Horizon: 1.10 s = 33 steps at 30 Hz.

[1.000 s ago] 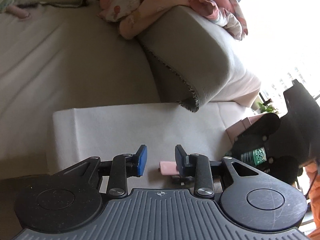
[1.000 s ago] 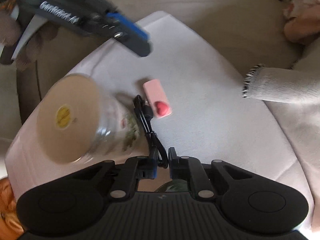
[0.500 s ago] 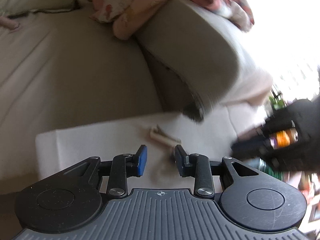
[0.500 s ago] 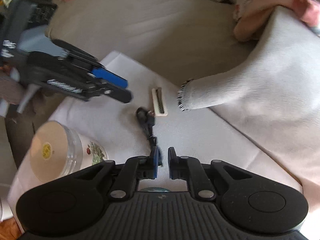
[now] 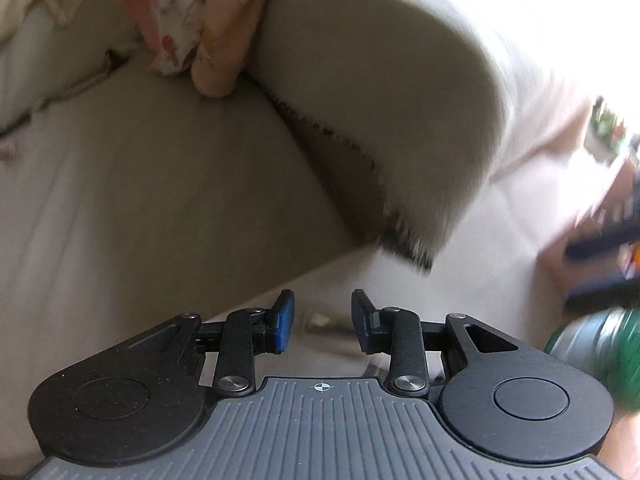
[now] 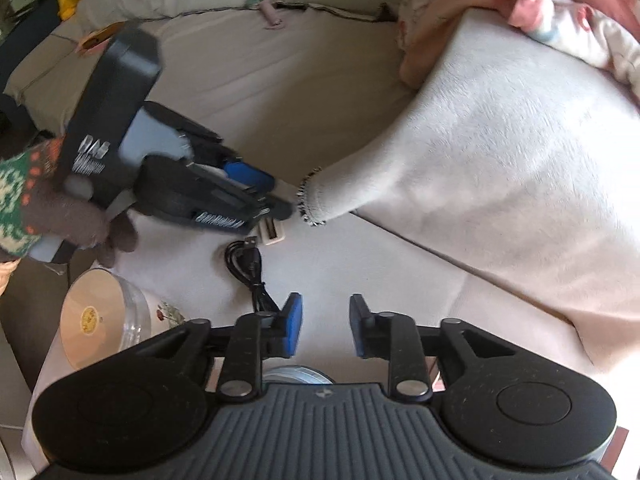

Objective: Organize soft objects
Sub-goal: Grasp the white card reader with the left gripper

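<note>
On the left, the left gripper (image 6: pixel 276 196) is held by a hand in a patterned glove (image 6: pixel 12 196); its jaws stand apart with nothing between them, and their tips reach close to the fringed corner (image 6: pixel 310 204) of the grey blanket (image 6: pixel 500 152). Just under these tips lies a small cream comb (image 6: pixel 272 234) on the white cloth (image 6: pixel 360 264). Beside the comb, a black cable (image 6: pixel 250 268) runs down toward the left jaw of the right gripper (image 6: pixel 325 330). A jar with a tan lid (image 6: pixel 104 320) stands left of that jaw. The right gripper is released too, holding nothing. The blanket hangs ahead and to the right of its jaws, a pink flowered cloth (image 6: pixel 560 8) behind it
</note>
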Available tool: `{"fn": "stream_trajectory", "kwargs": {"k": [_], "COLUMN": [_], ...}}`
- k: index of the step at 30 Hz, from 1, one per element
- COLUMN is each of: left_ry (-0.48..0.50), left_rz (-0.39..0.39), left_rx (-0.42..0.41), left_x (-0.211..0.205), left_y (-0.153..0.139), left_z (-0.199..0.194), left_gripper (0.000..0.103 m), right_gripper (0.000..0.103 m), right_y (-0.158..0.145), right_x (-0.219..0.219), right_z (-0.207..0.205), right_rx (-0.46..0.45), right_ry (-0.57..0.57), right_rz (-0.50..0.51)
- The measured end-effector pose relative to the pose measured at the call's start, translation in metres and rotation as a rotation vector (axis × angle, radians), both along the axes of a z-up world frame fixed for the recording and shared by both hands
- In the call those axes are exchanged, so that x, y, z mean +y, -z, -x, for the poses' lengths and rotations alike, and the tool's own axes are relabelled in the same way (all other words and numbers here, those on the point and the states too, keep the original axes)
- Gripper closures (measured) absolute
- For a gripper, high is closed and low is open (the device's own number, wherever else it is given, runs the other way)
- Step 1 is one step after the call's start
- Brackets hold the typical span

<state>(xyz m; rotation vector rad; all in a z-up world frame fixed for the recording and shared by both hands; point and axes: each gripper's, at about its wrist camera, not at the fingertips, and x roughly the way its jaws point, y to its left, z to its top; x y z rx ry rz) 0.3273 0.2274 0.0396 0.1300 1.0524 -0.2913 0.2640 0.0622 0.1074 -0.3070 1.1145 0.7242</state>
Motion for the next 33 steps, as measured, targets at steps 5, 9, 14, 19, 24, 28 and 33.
{"fn": "stream_trajectory", "kwargs": {"k": [5,9,14,19,24,28,33], "left_ry": [-0.071,-0.087,0.133,0.244,0.274,0.243,0.125], "left_rz": [-0.068,-0.049,0.047,0.042,-0.038,-0.087,-0.110], "left_rx": [0.027,0.018,-0.060,0.004,0.058,0.071,0.066], "left_x": [0.027,0.052,0.042,0.007,-0.023,-0.026,0.005], "left_y": [-0.001,-0.007,-0.024,-0.021,-0.003,0.003,0.002], "left_z": [0.022,0.050,0.055,0.021,0.004,0.007,0.012], "left_gripper": [0.069,0.069,0.069,0.067,0.067,0.065,0.065], "right_gripper": [0.076,0.069,0.069,0.069,0.068,0.068,0.068], "right_y": [0.001,0.002,-0.001,-0.009,-0.010,-0.004,-0.001], "right_x": [0.004,0.009,0.013,0.011,0.001,-0.001,0.003], "right_z": [-0.001,-0.001,-0.001,0.006,0.007,0.004,0.002], "right_rx": [0.011,0.013,0.028,0.021,0.020,0.038,0.049], "right_ry": [0.010,0.005,0.020,0.010,0.027,0.039,0.040], "right_rz": [0.001,-0.011,-0.032,-0.055,-0.054,-0.045,-0.053]}}
